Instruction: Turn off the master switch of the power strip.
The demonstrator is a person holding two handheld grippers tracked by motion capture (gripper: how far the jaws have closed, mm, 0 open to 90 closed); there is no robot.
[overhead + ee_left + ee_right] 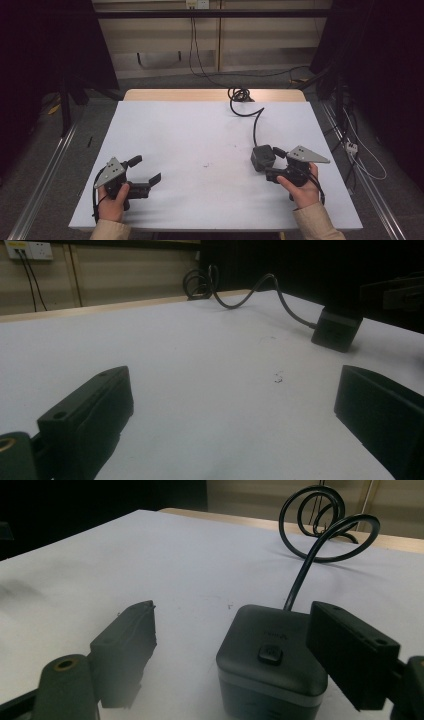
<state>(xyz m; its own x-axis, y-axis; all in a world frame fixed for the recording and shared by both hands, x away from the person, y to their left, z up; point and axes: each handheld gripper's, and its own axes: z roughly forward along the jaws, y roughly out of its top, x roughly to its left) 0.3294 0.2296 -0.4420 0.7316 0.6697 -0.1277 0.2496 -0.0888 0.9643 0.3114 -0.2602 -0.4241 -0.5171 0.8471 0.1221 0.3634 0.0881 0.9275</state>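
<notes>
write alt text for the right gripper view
A dark cube-shaped device with a small top button sits on a white table between the right gripper's open black jaws. Its black cable coils away toward the table's far edge.

a white table (200,130) bears a dark cabled box (262,157).

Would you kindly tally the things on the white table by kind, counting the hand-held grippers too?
Grippers: 2, the left gripper and the right gripper, both with jaws apart.
Dark cube-shaped box with a top button: 1.
Black cable running from that box: 1.
Total: 4.
</notes>
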